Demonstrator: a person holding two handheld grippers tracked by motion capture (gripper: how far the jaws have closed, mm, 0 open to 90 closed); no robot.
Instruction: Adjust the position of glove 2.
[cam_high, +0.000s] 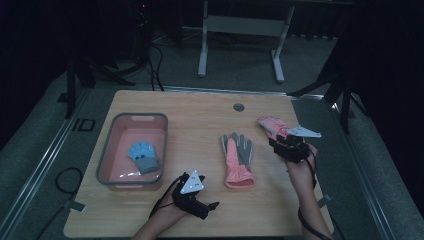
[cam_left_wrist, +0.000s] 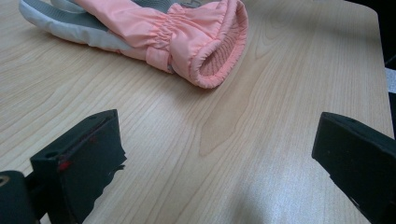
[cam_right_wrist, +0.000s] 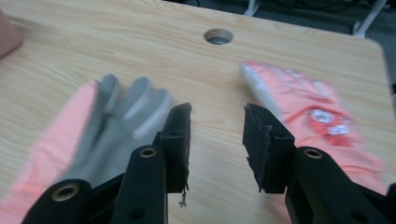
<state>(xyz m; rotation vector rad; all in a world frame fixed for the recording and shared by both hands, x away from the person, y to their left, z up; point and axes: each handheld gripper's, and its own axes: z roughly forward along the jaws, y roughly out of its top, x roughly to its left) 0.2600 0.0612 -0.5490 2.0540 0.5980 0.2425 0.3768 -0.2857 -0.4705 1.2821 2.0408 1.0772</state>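
A pink glove with a grey palm (cam_high: 237, 160) lies flat in the middle of the wooden table (cam_high: 200, 115), cuff toward me. A second pink glove (cam_high: 271, 125) with a red and white patch lies to its right. My right gripper (cam_high: 276, 140) hovers just in front of that glove, open, with nothing between its jaws (cam_right_wrist: 217, 126). In the right gripper view the grey-palmed glove (cam_right_wrist: 98, 121) is left of the jaws and the patched glove (cam_right_wrist: 308, 107) is right of them. My left gripper (cam_high: 212, 206) rests near the front edge, wide open (cam_left_wrist: 219, 154), facing the glove's cuff (cam_left_wrist: 205, 46).
A grey-rimmed pink basin (cam_high: 107, 145) stands at the table's left with a blue glove (cam_high: 143, 156) inside. A round cable hole (cam_high: 238, 107) sits near the far edge. Beyond the table are a white desk frame (cam_high: 240, 30) and dark stands.
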